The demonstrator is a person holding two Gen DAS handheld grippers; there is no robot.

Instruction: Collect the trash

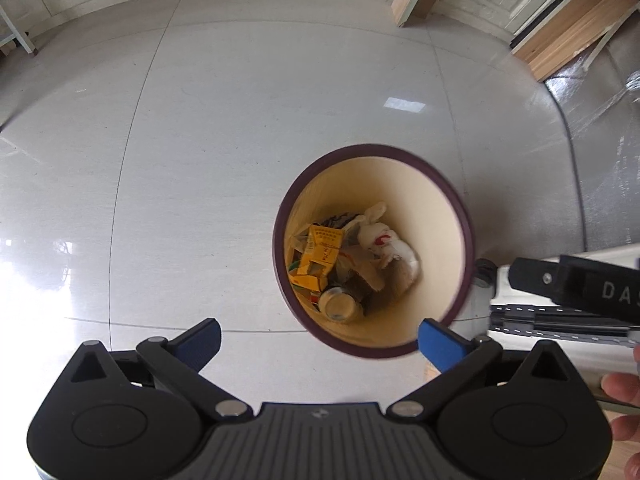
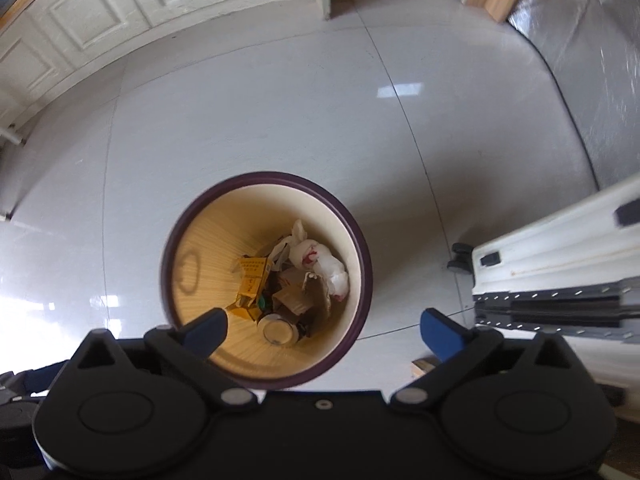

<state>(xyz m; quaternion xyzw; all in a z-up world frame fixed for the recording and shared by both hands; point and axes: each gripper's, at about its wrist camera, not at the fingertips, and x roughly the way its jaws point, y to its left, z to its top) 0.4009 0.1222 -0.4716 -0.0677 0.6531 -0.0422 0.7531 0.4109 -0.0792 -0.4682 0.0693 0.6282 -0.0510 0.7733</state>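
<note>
A round bin with a dark purple rim and a cream inside stands on the pale tiled floor. Inside lie a yellow carton, a white crumpled bag, brown cardboard and a clear cup. My left gripper hangs open above the floor, with the bin's near rim between its blue pads and nothing held. My right gripper is open too, above the bin's near rim, holding nothing. The right gripper's black body shows at the right of the left wrist view.
A white suitcase on black wheels stands right of the bin. White panelled doors line the far wall. Wooden boards lean at the far right, beside a grey mat. A person's fingers show at the right edge.
</note>
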